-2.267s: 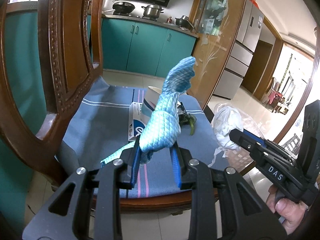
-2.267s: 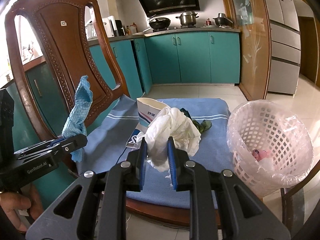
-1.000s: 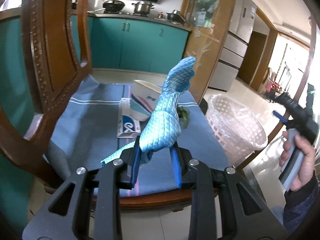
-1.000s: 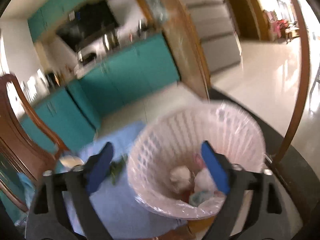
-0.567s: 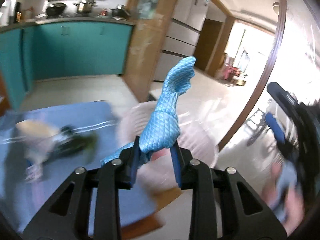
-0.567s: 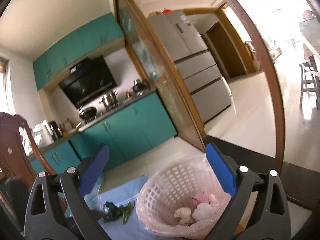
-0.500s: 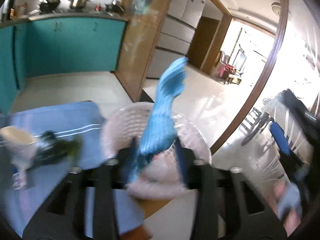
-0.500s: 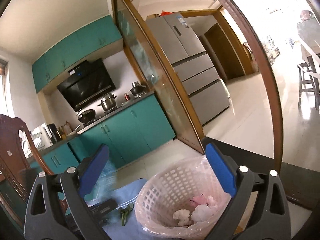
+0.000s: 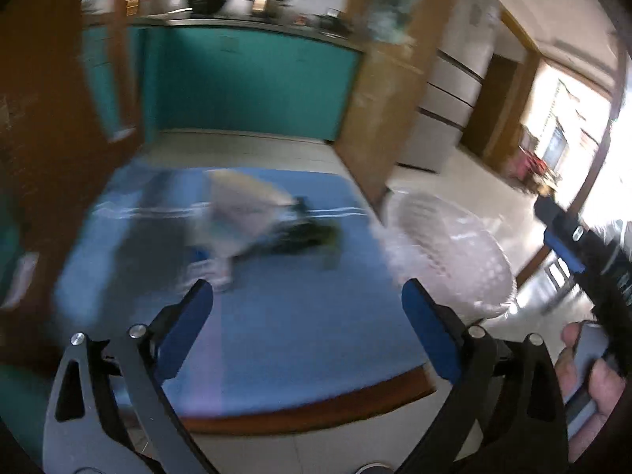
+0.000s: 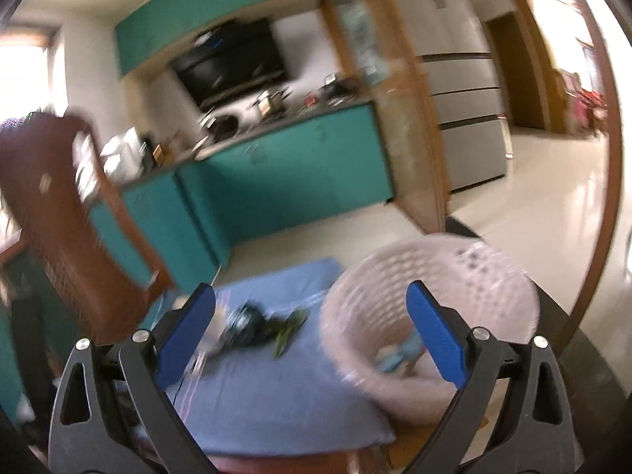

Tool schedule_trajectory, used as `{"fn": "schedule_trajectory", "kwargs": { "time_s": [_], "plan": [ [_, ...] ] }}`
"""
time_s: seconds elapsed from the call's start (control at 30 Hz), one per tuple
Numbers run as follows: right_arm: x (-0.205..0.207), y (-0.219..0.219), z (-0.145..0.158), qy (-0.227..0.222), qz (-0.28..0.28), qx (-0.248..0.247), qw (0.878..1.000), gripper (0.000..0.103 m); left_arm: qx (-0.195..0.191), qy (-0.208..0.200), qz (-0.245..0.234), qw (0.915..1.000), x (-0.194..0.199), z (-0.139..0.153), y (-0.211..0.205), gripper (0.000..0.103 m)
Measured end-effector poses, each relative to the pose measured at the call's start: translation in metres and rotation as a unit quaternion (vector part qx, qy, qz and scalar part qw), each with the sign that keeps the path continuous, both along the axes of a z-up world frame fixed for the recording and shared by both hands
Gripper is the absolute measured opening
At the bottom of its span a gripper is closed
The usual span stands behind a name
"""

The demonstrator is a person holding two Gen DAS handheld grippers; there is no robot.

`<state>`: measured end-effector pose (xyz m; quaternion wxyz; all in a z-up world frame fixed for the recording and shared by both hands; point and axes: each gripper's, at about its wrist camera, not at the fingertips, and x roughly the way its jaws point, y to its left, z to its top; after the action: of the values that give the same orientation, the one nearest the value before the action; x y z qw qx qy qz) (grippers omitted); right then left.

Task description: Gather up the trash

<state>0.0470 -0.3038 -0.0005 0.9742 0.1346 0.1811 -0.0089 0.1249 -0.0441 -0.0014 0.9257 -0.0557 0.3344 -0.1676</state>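
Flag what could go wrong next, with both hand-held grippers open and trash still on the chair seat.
1. Both views are motion-blurred, so a fast reach for the paper cup or the green scraps may miss.
2. The basket sits at the edge of the blue cushion; a bump from the right hand-held gripper might tip it.

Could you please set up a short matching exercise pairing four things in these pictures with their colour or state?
Things:
1. left hand-held gripper
2. basket
3. seat cushion
4. cabinets

Colour or state:
A. teal
B. pale pink, holding trash
C. open and empty
D. blue, with scraps lying on it

Pairs: 1-C, 2-B, 3-D, 4-A
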Motion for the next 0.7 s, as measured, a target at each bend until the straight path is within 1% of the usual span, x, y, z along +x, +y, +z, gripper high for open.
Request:
{"fn": "schedule_trajectory", "kwargs": {
  "time_s": [0.03,0.1,0.2,0.27,0.3,0.4,0.47,0.6,0.7],
  "plan": [
    [0.001,0.007,-0.001,0.005,0.013,-0.005,1.000,0.095,0.007,-0.004,0.016,0.9998,-0.006,0.000,0.016,0.097],
    [0.002,0.026,-0.002,0.015,0.034,-0.018,0.999,0.095,0.023,-0.012,0.035,0.9990,-0.015,-0.003,0.036,0.098],
    [0.004,0.049,-0.008,0.026,0.058,-0.036,0.997,0.095,0.037,-0.008,0.054,0.9978,-0.022,-0.016,0.052,0.098],
    [0.002,0.057,-0.012,0.031,0.066,-0.040,0.997,0.095,0.036,0.009,0.053,0.9979,-0.017,-0.022,0.055,0.098],
    [0.001,0.057,-0.012,0.030,0.068,-0.041,0.996,0.095,0.030,0.008,0.049,0.9983,-0.016,-0.022,0.054,0.098],
    [-0.001,0.055,-0.012,0.028,0.060,-0.036,0.997,0.095,0.036,-0.001,0.051,0.9980,-0.019,-0.022,0.057,0.098],
    [0.000,0.056,-0.013,0.027,0.058,-0.032,0.997,0.095,0.034,0.002,0.047,0.9983,-0.018,-0.023,0.056,0.098],
    [0.001,0.059,-0.014,0.028,0.061,-0.043,0.997,0.095,0.043,-0.003,0.038,0.9984,-0.018,-0.022,0.045,0.098],
    [0.002,0.060,-0.017,0.033,0.063,-0.045,0.996,0.095,0.038,0.002,0.038,0.9986,-0.018,-0.023,0.045,0.098]
  ]
}}
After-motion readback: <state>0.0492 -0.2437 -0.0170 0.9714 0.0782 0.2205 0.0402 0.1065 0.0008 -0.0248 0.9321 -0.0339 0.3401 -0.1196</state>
